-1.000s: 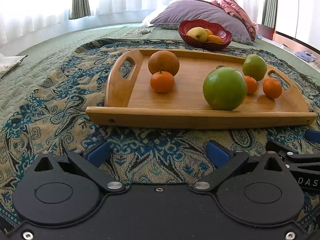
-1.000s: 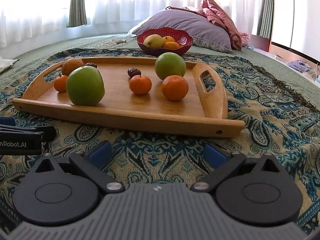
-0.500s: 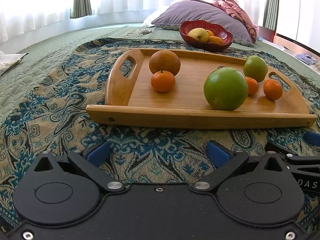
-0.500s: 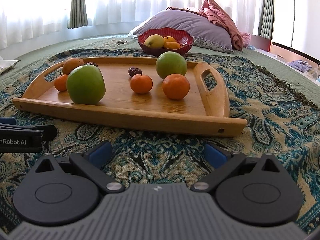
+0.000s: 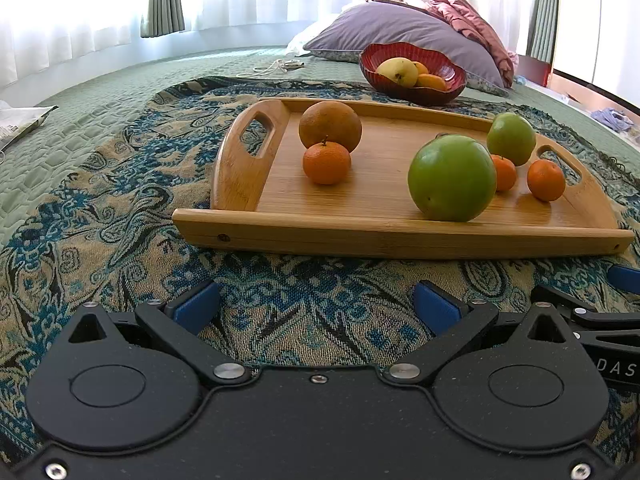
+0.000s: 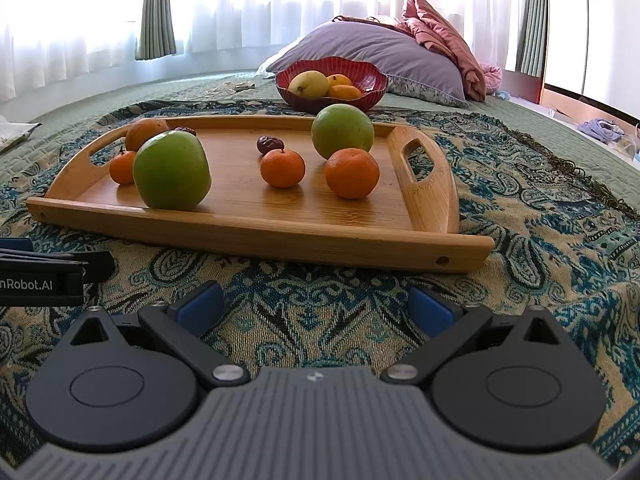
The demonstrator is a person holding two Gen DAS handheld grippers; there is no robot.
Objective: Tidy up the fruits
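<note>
Fruit sits on the wooden tray ahead of me: two green apples, three mandarins, a larger orange and a dark date. Both my left gripper and right gripper are spread wide, holding nothing, over the patterned blanket. Beyond the tray, a red bowl holds yellow fruit.

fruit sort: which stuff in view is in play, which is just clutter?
In play: wooden tray, green apples, mandarins, orange, red bowl, open left tool, open right tool.
Clutter: pillow, pink blanket, cable.
</note>
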